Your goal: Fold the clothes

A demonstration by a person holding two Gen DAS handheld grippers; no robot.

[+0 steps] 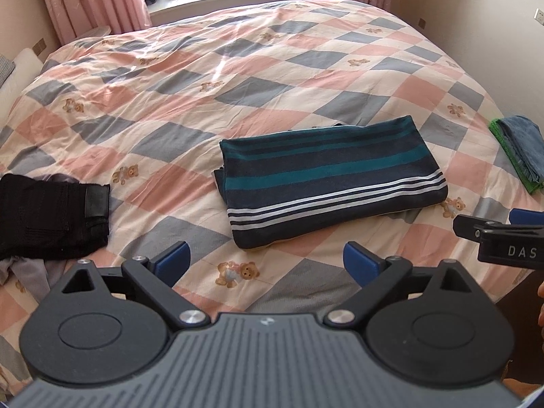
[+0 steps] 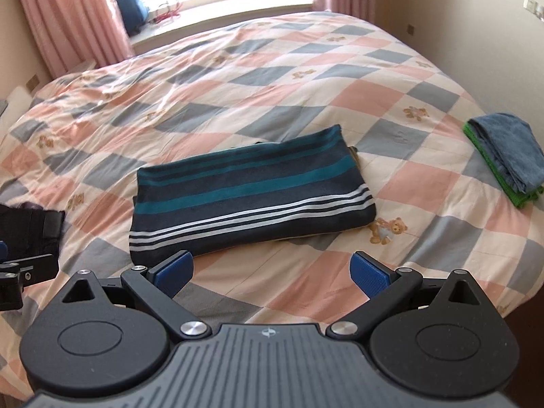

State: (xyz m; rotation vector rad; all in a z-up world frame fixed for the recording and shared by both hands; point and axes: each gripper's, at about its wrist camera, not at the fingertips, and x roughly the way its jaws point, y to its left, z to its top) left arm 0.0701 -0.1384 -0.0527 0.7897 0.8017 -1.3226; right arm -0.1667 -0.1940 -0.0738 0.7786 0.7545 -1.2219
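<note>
A folded navy garment with teal and white stripes [image 1: 331, 178] [image 2: 251, 200] lies flat on the checked bedspread [image 1: 204, 78] [image 2: 391, 108]. My left gripper [image 1: 267, 260] is open, held above the bed just short of the garment's near edge, nothing between its blue pads. My right gripper [image 2: 272, 270] is open too, its left pad close to the garment's near left corner. The right gripper's tip [image 1: 489, 234] pokes in at the right of the left wrist view. Black clothing [image 1: 51, 217] [image 2: 30, 227] lies unfolded to the left.
A folded blue cloth on a green one [image 1: 520, 151] [image 2: 503, 156] sits at the bed's right edge. Pink curtains [image 1: 91, 0] and a window sill [image 2: 210, 17] stand behind the bed. A pale crumpled garment [image 1: 23, 272] lies under the black clothing.
</note>
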